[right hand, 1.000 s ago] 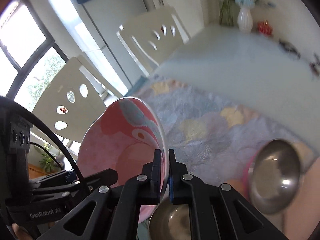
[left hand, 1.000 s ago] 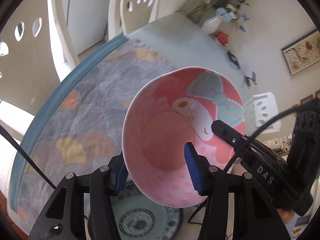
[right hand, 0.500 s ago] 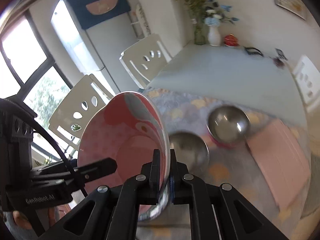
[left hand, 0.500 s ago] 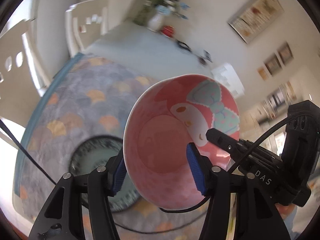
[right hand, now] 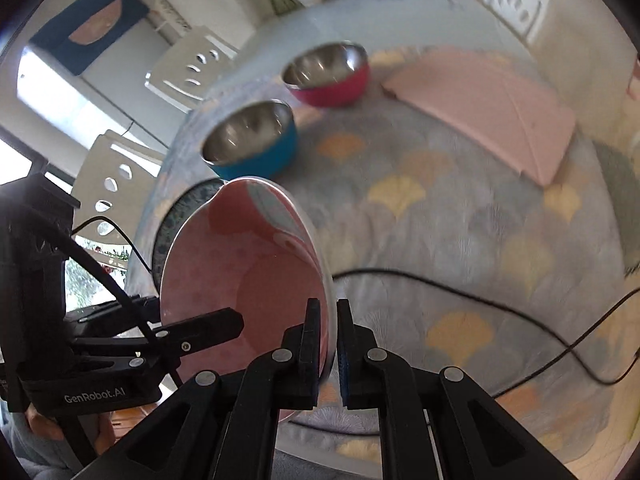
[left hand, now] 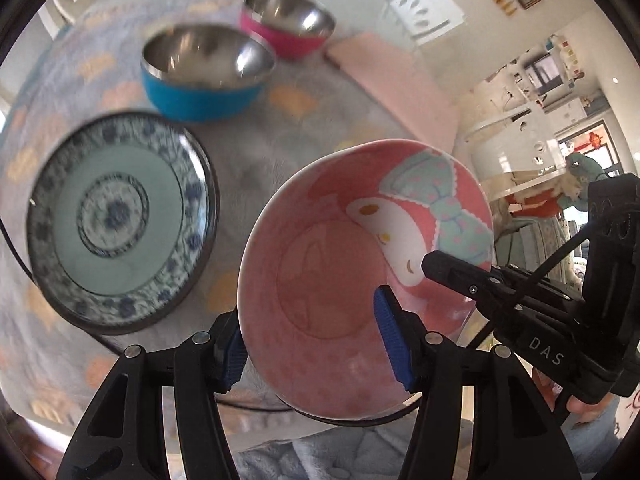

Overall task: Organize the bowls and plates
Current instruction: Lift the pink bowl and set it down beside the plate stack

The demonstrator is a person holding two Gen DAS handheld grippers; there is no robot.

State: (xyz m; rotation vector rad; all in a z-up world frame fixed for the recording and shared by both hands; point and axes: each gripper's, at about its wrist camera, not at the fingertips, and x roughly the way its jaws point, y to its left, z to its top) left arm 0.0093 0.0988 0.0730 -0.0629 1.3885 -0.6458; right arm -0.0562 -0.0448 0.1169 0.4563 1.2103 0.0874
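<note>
The pink bowl [left hand: 360, 280] with a cartoon face and a blue bow printed inside is held in the air, tilted so its opening faces the left camera, above the near part of the patterned cloth [right hand: 460, 240] that covers the tabletop. The right claw [right hand: 329, 344] is clamped on the bowl's rim, one finger inside and one outside, with the thin wall pinched between them. The left claw [left hand: 308, 344] straddles the bowl's lower edge: its right blue pad [left hand: 390, 340] sits inside the bowl and its left pad [left hand: 232, 354] lies just outside the wall. The jaws stand partly apart, and whether the pads actually press on the bowl cannot be told from these views.

Just left of the pink bowl in the left view, a blue-and-white patterned plate [left hand: 116, 224] lies flat on the cloth. Beyond the plate stands a steel bowl with a blue outside [left hand: 204, 72], and just beyond that, a steel bowl with a pink outside [left hand: 290, 24]; the two stand close together, upright. To the right of the steel bowls, well apart from the pink bowl, a flat pink mat [right hand: 488, 104] lies on the cloth. A black cable [right hand: 480, 300] trails over the cloth on the right side of the pink bowl. White chairs [right hand: 188, 68] stand at the tabletop's far edge.
</note>
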